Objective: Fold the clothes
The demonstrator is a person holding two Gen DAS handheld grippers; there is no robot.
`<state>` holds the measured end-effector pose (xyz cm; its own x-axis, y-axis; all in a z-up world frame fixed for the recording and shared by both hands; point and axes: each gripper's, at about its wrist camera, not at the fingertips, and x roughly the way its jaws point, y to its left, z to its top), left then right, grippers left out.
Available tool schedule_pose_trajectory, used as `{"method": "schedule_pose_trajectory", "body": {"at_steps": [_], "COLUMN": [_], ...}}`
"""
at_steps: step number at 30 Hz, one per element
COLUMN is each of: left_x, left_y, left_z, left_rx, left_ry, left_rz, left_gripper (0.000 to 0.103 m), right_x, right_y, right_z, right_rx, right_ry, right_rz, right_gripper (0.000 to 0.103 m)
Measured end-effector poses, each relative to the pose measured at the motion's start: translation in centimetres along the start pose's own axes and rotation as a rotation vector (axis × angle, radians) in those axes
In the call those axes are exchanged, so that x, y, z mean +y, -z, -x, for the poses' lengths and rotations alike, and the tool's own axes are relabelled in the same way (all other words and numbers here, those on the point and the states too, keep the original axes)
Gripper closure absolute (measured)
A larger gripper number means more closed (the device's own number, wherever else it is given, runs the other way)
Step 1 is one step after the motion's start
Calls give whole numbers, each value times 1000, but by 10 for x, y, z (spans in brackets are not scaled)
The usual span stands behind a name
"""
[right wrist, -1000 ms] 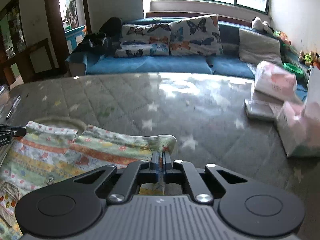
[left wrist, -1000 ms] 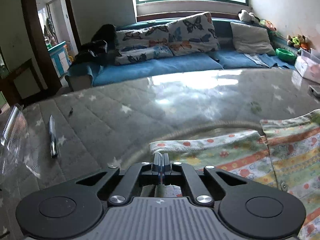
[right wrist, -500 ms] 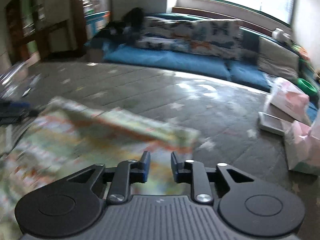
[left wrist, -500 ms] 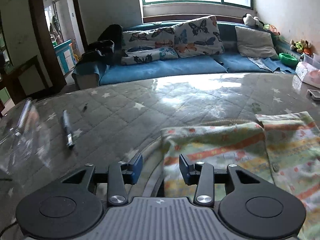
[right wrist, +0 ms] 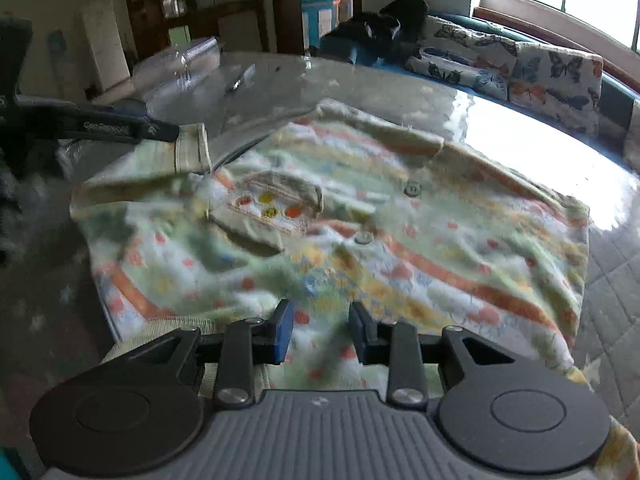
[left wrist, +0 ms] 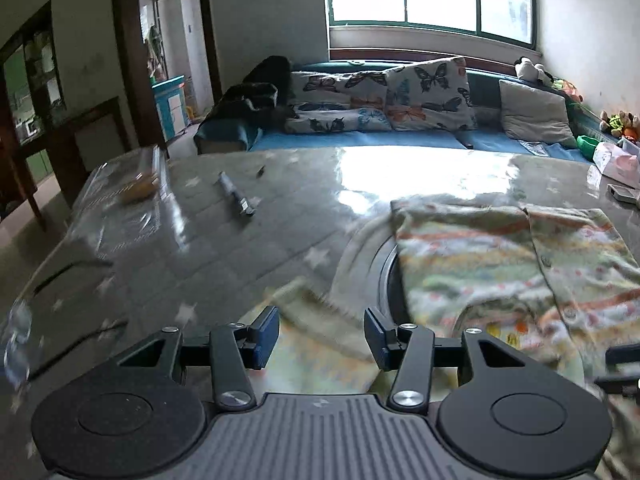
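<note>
Garment (right wrist: 360,216), patterned with buttons, lies spread on the counter (left wrist: 280,208) toward its right side, partly folded. A pen (left wrist: 236,196) lies near the far left edge. My left tongs (left wrist: 320,334) are opening, released, over a cloth edge without pressing it. My right tongs (right wrist: 320,330) stand parted above the garment, gripping nothing.

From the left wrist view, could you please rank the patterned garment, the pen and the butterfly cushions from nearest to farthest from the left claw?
1. Patterned garment: just ahead of the left claw, reaching right.
2. Pen: farther up the table, on the left.
3. Butterfly cushions: on the sofa beyond the table.
</note>
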<state>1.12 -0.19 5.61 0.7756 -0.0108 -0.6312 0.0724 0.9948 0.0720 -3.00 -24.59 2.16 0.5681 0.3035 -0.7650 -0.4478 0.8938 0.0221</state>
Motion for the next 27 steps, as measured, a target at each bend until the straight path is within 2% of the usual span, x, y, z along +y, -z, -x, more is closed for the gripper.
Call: {"method": "schedule_pose_trajectory", "body": {"at_steps": [4, 11, 14, 18, 19, 20, 23, 27], "left_x": [2, -19, -20, -15, -13, -12, 4, 41], "left_y": [9, 19, 25, 32, 33, 35, 32, 31], "left_z": [12, 0, -7, -16, -16, -16, -7, 16], "left_rx": [-15, -7, 10, 25, 20, 14, -22, -83], "left_ry": [26, 58, 56, 49, 51, 53, 44, -10], "left_rz": [-22, -132, -153, -166, -165, -164, -74, 107], "left_gripper": [50, 49, 50, 73, 87, 94, 99, 101], "right_x": [-1, -4, -7, -7, -6, -6, -5, -5], "right_y": [5, 20, 25, 25, 25, 25, 25, 25], "right_z": [13, 24, 24, 24, 24, 23, 22, 22], "right_rx": [-28, -40, -44, -48, -49, -49, -51, -51], "right_ry": [15, 33, 28, 31, 32, 33, 36, 42], "right_rz": [-30, -103, -137, -147, -147, -146, -150, -148], "right_gripper": [72, 55, 54, 53, 52, 52, 51, 51]}}
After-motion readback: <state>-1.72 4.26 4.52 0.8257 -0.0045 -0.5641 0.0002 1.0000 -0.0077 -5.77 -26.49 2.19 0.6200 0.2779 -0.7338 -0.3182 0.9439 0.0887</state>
